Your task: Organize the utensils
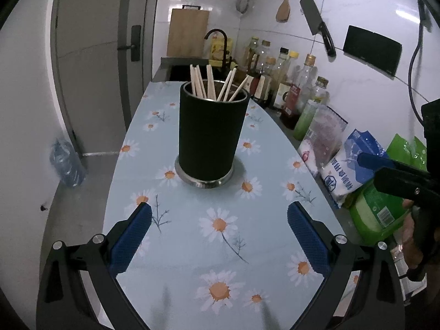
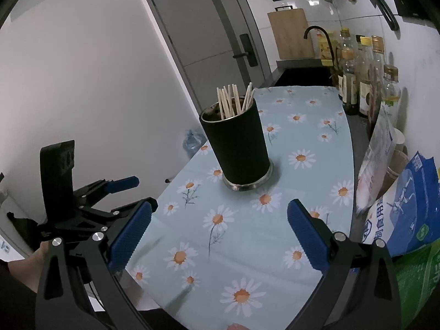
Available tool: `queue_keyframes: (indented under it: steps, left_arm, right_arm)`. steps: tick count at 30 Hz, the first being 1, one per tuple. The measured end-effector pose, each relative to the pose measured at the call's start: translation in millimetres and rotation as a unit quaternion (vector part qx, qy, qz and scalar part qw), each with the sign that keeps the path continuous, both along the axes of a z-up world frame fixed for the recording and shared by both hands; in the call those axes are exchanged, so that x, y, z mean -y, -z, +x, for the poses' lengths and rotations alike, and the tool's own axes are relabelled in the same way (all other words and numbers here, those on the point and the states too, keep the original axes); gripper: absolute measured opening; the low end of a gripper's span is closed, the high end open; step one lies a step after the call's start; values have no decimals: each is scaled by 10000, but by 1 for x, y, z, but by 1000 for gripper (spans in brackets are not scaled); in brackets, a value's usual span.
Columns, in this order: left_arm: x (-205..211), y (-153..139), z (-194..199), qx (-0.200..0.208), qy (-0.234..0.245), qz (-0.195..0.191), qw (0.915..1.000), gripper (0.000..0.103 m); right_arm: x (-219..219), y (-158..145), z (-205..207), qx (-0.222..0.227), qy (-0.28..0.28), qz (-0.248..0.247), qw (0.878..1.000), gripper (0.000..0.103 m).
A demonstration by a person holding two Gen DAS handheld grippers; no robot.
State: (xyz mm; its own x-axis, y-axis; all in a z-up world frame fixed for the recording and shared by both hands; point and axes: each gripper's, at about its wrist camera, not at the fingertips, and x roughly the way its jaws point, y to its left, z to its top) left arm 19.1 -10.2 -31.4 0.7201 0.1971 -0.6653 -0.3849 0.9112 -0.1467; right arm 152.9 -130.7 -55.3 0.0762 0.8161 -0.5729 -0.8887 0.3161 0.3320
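A black cylindrical holder (image 1: pixel 210 134) with a steel base stands upright on the daisy-print cloth (image 1: pixel 192 242). Several pale wooden chopsticks (image 1: pixel 211 84) stick out of its top. My left gripper (image 1: pixel 219 236) is open, its blue pads wide apart, a short way in front of the holder with nothing between them. In the right wrist view the same holder (image 2: pixel 238 145) with chopsticks (image 2: pixel 233 101) stands ahead, and my right gripper (image 2: pixel 219 236) is open and empty above the cloth (image 2: pixel 247 247). The other gripper shows at the left edge, its blue fingertips (image 2: pixel 123 183) apart.
Bottles (image 1: pixel 288 82) line the right wall, with bags of salt (image 1: pixel 349 162) and green packs (image 1: pixel 379 211) nearer. A cleaver (image 1: pixel 317 24) and a wooden spoon (image 1: pixel 284 2) hang on the tiles. A sink with a black tap (image 1: pixel 217 38) and a cutting board (image 1: pixel 188 33) lie behind. A door stands left.
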Motion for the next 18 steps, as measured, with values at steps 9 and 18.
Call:
queue_keyframes:
  steps: [9,18]
  left_arm:
    - [-4,7,-1,-174,-107,-103,9997,96]
    - [-5,11,0,-288,-98,-145,9994,96]
  right_arm:
    - [-5,3,1,-67,-23,-78,9999,98]
    - [-8,9,2,-136,-53,-112,9998,98]
